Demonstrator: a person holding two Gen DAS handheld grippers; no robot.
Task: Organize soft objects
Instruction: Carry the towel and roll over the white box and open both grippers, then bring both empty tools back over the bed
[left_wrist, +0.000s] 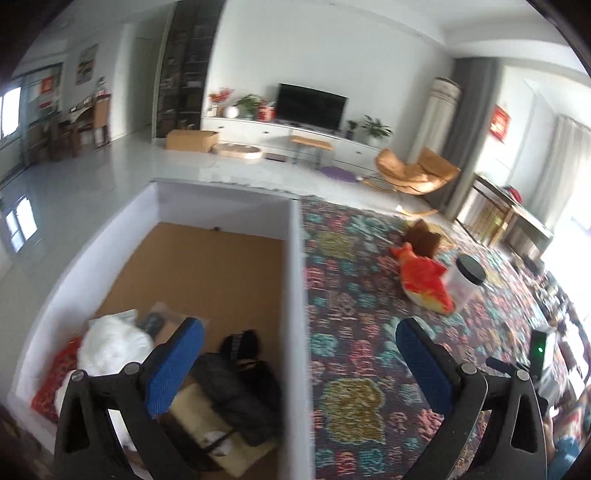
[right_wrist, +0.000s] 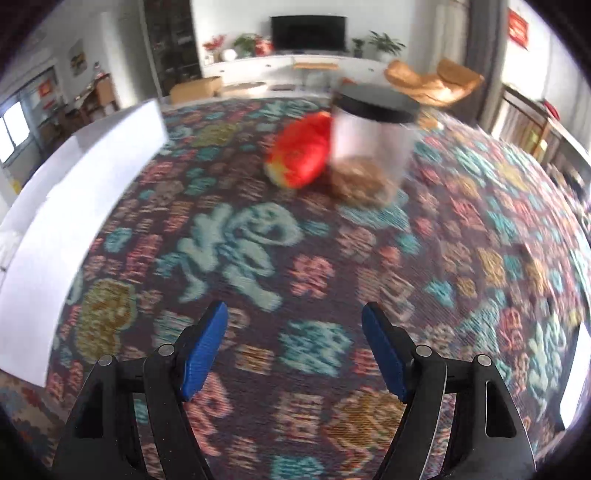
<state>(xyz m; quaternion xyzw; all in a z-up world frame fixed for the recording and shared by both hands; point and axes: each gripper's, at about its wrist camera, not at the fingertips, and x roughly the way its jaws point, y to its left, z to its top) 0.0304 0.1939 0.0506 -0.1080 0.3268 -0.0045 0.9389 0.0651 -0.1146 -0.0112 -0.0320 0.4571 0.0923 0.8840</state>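
From my left wrist camera, my left hand-held gripper (left_wrist: 299, 354) hangs with its blue pads spread wide and nothing between them, straddling the right wall of a white box (left_wrist: 300, 295). The left pad sits over the box, the right one over the patterned rug (left_wrist: 354, 332). Inside the box, at the near end below the left pad, lie a white fluffy toy (left_wrist: 110, 347), a black bundle (left_wrist: 236, 391) and a red knitted piece (left_wrist: 55, 373). The orange plush fish (left_wrist: 424, 277) lies on the rug well ahead and to the right, touching a clear jar with a black lid (left_wrist: 466, 282), with a brown plush (left_wrist: 424, 236) just behind it.

From my right wrist camera, my right hand-held gripper (right_wrist: 294, 352) is also wide open and empty above the rug (right_wrist: 236, 258). The orange plush fish (right_wrist: 301, 155) lies well ahead, slightly right of centre, against the jar (right_wrist: 371, 144); both are blurred. The white box (right_wrist: 74, 206) runs along my left.
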